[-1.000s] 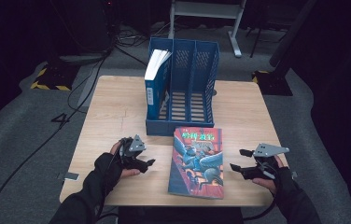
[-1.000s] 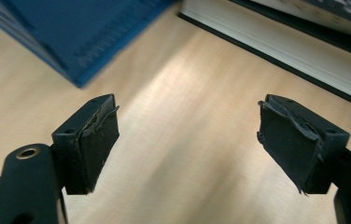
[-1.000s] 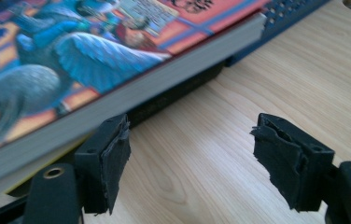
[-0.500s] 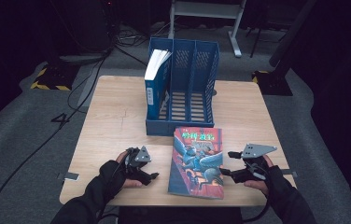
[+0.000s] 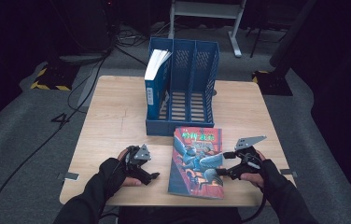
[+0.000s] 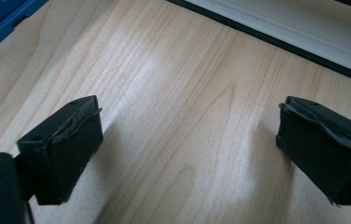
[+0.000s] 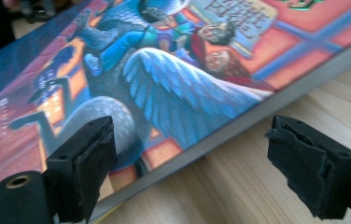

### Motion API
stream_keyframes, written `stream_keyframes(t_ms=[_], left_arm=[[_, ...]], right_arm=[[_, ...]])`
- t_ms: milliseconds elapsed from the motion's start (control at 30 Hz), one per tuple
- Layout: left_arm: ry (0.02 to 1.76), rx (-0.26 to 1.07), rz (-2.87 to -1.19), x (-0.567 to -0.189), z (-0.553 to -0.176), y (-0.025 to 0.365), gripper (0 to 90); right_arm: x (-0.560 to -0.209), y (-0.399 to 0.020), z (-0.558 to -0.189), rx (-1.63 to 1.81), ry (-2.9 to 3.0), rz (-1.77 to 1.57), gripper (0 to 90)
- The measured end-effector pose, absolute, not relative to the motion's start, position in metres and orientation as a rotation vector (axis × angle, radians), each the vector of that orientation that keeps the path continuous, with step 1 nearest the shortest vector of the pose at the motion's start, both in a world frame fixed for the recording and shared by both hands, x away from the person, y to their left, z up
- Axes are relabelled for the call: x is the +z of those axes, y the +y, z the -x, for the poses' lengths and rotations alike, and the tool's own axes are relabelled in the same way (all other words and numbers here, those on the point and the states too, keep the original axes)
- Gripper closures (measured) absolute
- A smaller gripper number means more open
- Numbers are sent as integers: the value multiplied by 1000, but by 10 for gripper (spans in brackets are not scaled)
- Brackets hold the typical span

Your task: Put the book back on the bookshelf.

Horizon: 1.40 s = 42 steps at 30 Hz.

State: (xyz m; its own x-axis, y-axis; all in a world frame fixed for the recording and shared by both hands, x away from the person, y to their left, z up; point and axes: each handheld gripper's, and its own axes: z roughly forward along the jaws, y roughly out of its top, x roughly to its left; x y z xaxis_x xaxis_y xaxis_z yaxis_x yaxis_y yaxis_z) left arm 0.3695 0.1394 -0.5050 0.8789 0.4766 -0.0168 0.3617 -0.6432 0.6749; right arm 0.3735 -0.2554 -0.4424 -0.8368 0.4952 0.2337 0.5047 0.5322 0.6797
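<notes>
Paperback book (image 5: pixel 197 161) w/ colourful illustrated cover, red/orange border, blue winged creature; closed, lying flat, cover up, on desk (image 5: pixel 113 121) near front edge, just before blue file rack (image 5: pixel 183 126).

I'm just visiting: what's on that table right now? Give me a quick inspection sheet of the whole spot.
Surface: light wooden table, bare between things.
Job's things: a colourful book lies flat, cover up, near the front edge; behind it stands a blue file rack with a blue book upright in its left slot.
Clutter: nothing seen.
Grippers: left tongs open over bare wood left of the flat book; right tongs open at the book's right edge, one jaw over the cover, one over the wood; both have just been opening, nothing held.
Cables: several run over the floor at left and behind.
Surroundings: dark room, grey floor, a metal stand behind the table.
</notes>
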Motion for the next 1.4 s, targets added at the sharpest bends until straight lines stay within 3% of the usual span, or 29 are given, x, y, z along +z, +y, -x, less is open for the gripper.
stream_keyframes(t_ms=[233,367,633,1067,1400], left_arm=[[614,207,-2358,-502,-375,133,57],[652,213,-2350,-499,-382,131,184],[658,218,-2331,-495,-393,121,223],[619,281,-2297,-487,-408,100,246],[633,304,-2244,-479,-409,106,246]], right_arm=[[-439,-251,-374,-1195,-2780,856,169],[-436,-249,-373,-1179,-2815,847,172],[-429,-250,-374,-1229,-2808,834,211],[-431,-243,-384,-1193,-2838,872,261],[-436,-247,-383,-1127,-2754,839,214]])
